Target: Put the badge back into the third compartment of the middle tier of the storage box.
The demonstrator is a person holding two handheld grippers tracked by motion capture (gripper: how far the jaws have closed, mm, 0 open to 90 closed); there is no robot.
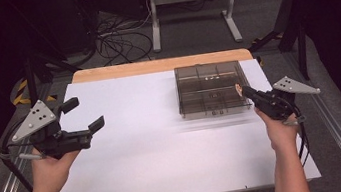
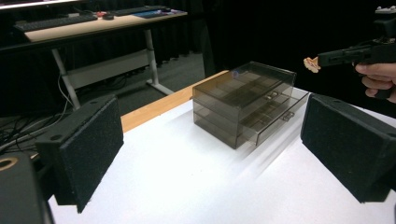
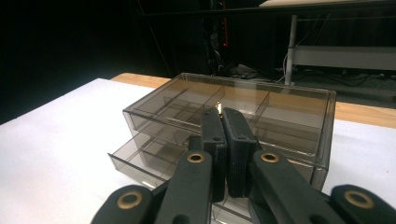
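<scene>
Drawer box [image 1: 212, 89], a smoky see-through organiser with stacked trays, sits on the white desk [image 1: 156, 153] toward its far right, a drawer near its bottom pulled partly out toward the near side; the right hand-held gripper [image 1: 239, 88] hovers just at the box's near right corner, jaws pressed together on a small pale orange-tan piece [image 2: 311, 64] that sticks out past the tips in the left gripper view; what that piece is I cannot tell; in the right gripper view the closed jaws point over the open drawer [image 3: 149, 156] and the divided compartments; the left hand-held gripper [image 1: 85, 114] waits well apart at the near left of the desk, jaws spread wide with nothing between the foam pads [image 2: 88, 149]; judging by this, the pick-up is done and a drawer stands ready, so what seems left is carrying the piece over a compartment, letting it go, and probably pushing the drawer shut; the piece is not yet inside any compartment.
</scene>
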